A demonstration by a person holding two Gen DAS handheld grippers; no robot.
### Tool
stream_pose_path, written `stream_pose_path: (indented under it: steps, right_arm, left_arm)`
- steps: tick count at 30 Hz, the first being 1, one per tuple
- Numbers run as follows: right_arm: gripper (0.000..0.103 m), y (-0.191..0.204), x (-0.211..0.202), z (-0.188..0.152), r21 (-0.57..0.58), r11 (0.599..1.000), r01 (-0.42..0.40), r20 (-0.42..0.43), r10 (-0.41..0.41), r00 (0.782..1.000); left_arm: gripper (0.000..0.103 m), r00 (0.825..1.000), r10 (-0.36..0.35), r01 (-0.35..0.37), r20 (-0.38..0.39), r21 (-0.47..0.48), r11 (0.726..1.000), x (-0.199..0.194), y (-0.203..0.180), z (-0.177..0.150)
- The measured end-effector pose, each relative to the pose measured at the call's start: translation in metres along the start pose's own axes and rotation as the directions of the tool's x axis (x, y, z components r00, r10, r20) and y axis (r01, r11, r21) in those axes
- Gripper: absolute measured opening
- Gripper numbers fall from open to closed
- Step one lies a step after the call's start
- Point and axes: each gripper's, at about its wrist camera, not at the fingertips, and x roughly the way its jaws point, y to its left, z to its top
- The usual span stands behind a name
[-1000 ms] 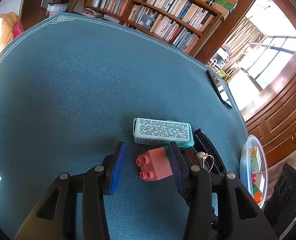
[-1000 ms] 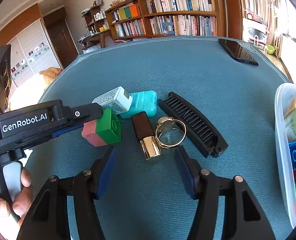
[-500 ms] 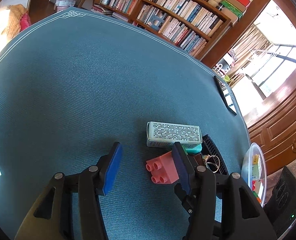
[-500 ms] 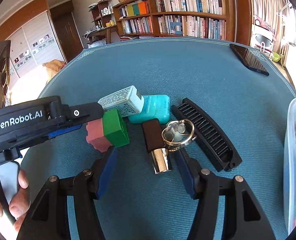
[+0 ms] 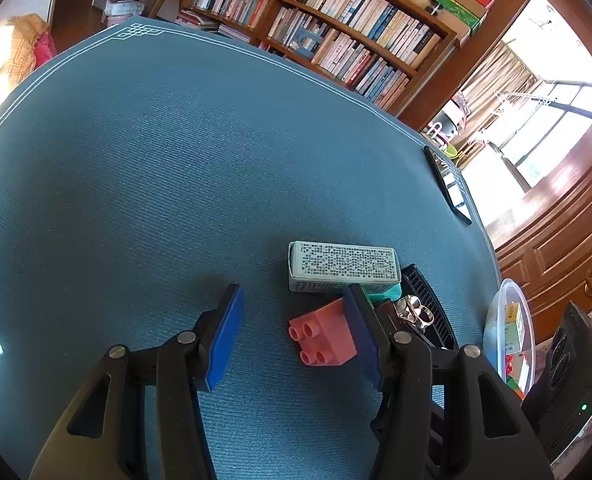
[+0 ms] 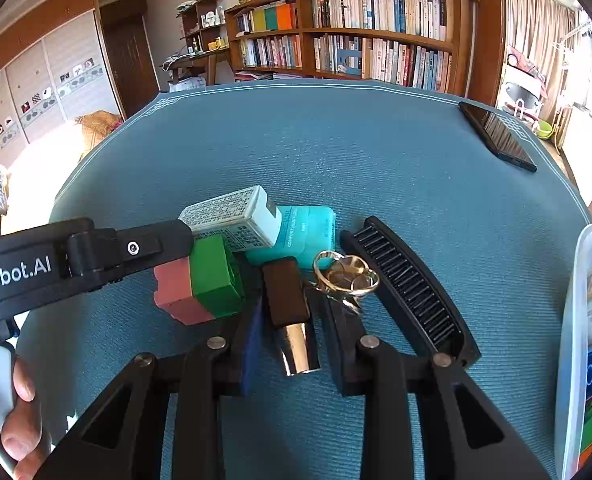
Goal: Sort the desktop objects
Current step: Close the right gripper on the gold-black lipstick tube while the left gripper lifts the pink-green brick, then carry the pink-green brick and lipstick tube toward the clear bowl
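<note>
Table cover (image 5: 144, 168): teal woven cloth, fine ribbed texture, matt. Pink block (image 5: 323, 336) and green block (image 6: 215, 276): smooth moulded plastic, slight sheen. Lipstick tube (image 6: 290, 312): dark matt cap, polished reflective metal base. Ring (image 6: 346, 274): glossy gold-coloured metal. Comb (image 6: 410, 288): black plastic, semi-matt. Printed box (image 5: 344, 266): matt paper or card. Storage bin (image 6: 572, 340): translucent plastic. Phone (image 6: 496, 140): glossy black face. Bookshelf (image 6: 376, 28): varnished wood.

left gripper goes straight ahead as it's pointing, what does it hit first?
Probably the pink block: it sits between the open fingers of the left gripper, against the right-hand pad. Past it lies the patterned box. Depth is hard to judge through the fisheye.
</note>
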Motion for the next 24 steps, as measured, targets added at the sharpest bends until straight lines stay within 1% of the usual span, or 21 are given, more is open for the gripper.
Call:
stream_pose_path:
  steps: [2,4,12,14,16,17,21,24]
  right_arm:
    - [0.026,0.0,-0.001,-0.002,-0.004,1.0,0.005,0.0,-0.005,1.0]
    - [0.024,-0.002,-0.004,-0.004,0.002,1.0,0.005,-0.003,-0.005,1.0]
    - [0.023,-0.011,-0.027,-0.032,-0.001,1.0,0.02,-0.017,-0.02,1.0]
    - [0.023,-0.014,-0.032,-0.037,0.016,1.0,0.016,-0.02,-0.016,1.0]
    - [0.023,-0.015,-0.035,-0.042,0.025,1.0,0.017,-0.021,-0.016,1.0]
    - [0.023,-0.015,-0.037,-0.044,0.027,0.999,0.018,-0.02,-0.018,1.0]
    - [0.023,-0.011,-0.04,-0.05,0.021,0.999,0.036,-0.017,-0.036,0.999]
    - [0.023,-0.011,-0.04,-0.049,0.025,0.999,0.039,-0.017,-0.038,0.999]
  left_arm:
    - [0.056,1.0,-0.007,0.007,-0.005,0.017,1.0,0.0,-0.003,-0.001]
    - [0.056,1.0,-0.012,0.013,-0.011,0.038,0.999,0.001,-0.006,-0.001]
    - [0.056,0.999,-0.022,0.026,-0.036,0.12,0.992,0.004,-0.018,-0.001]
    - [0.056,0.999,-0.017,0.021,-0.033,0.137,0.99,0.004,-0.02,-0.002]
    - [0.065,0.999,-0.003,0.009,-0.034,0.153,0.988,0.004,-0.022,-0.003]
    - [0.066,0.999,0.002,0.004,-0.033,0.16,0.987,0.005,-0.023,-0.004]
    - [0.066,0.999,0.004,0.003,-0.037,0.194,0.981,0.007,-0.029,-0.009]
    - [0.066,0.998,0.045,-0.035,-0.036,0.234,0.972,0.013,-0.034,-0.014]
